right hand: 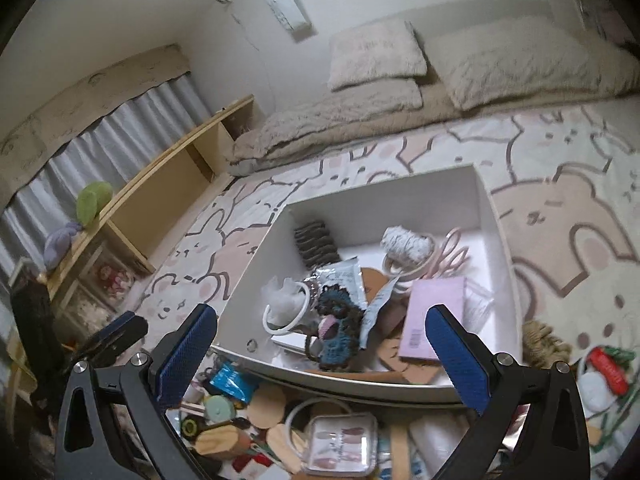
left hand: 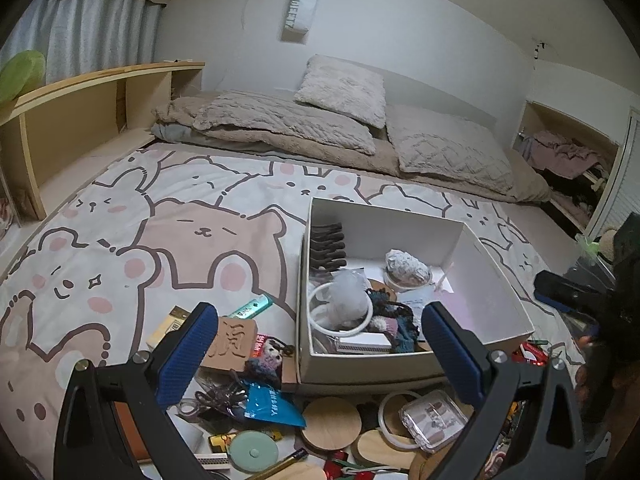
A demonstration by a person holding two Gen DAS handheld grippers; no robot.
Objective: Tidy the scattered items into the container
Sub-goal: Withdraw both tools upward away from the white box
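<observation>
Two pairs of tongs hang over the same clutter on a bed sheet printed with cartoon bears and rabbits. The left tongs (left hand: 320, 344) are spread wide with nothing between the blue pads, and the right tongs (right hand: 322, 346) are spread wide and empty too.

The white box (left hand: 496, 280) sits open on the sheet (left hand: 192, 216), just beyond both pairs of tongs. Inside it lie a row of dark hair clips (left hand: 329, 246) against the far-left wall, a ball of speckled twine (right hand: 406, 245), a white ring (left hand: 340, 314) with a crumpled clear bag in it, a dark teal crocheted piece (right hand: 334, 328), a pink notebook (right hand: 434, 318) leaning at the near-right side, and pale pink scissors (right hand: 452, 258) beside the twine.

Scattered items remain outside the box — close to its near wall are a round wooden disc (left hand: 331, 420), a clear case of press-on nails (left hand: 434, 420) resting partly on a white hoop, a blue foil packet (left hand: 272, 404), a mint-green round tape measure (left hand: 253, 451) and a carved wooden block (left hand: 232, 344). A green tube (left hand: 251, 307) lies on the sheet left of the box. Off to the right, the right view shows a coil of jute rope (right hand: 546, 340) and a red item (right hand: 610, 368).
</observation>
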